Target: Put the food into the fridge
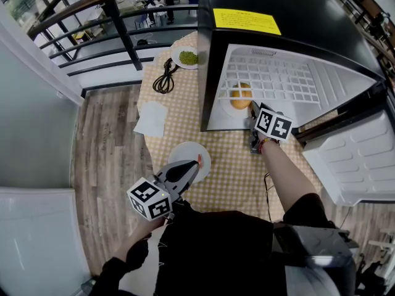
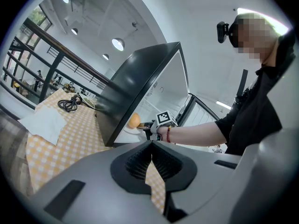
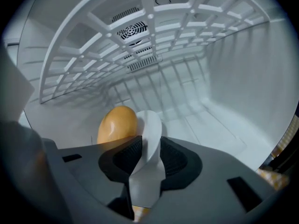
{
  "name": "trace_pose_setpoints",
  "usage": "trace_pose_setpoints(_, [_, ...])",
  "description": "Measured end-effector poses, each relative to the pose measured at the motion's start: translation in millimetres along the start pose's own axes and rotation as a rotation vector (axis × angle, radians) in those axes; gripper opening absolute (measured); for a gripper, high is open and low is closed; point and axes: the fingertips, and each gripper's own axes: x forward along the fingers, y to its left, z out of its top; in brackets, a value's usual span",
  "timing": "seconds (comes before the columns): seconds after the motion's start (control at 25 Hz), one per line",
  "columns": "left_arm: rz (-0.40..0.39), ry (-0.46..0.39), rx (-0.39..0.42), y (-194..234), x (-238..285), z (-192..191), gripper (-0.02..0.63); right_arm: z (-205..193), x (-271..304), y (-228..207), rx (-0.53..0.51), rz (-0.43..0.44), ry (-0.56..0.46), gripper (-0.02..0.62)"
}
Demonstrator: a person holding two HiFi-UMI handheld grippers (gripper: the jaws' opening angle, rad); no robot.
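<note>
Orange food (image 3: 117,125) sits on its white plate (image 3: 150,120) on the fridge (image 1: 296,17) floor, left of centre in the right gripper view. The right gripper (image 3: 148,158) has its jaws parted about the plate's near rim, apparently released, so the placing step looks nearly done. The left gripper (image 2: 152,154), clenched on nothing, hangs at lower left of the head view. Next, the right one should back out without dragging the plate; green food (image 1: 188,58), upper centre, waits outside.
</note>
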Motion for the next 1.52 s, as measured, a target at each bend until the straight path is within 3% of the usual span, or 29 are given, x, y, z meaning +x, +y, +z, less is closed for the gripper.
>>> trace_pose_setpoints(1.08, [0.008,-0.005,-0.014,8.2,-5.3,-1.1,0.012,-1.0,3.6,-3.4,-0.096,-0.050,0.010,0.129])
trace_pose_setpoints(1.52, [0.008,-0.004,-0.024,10.8,-20.0,1.8,0.012,-4.5,-1.9,-7.7,-0.270,-0.157,0.030,0.136])
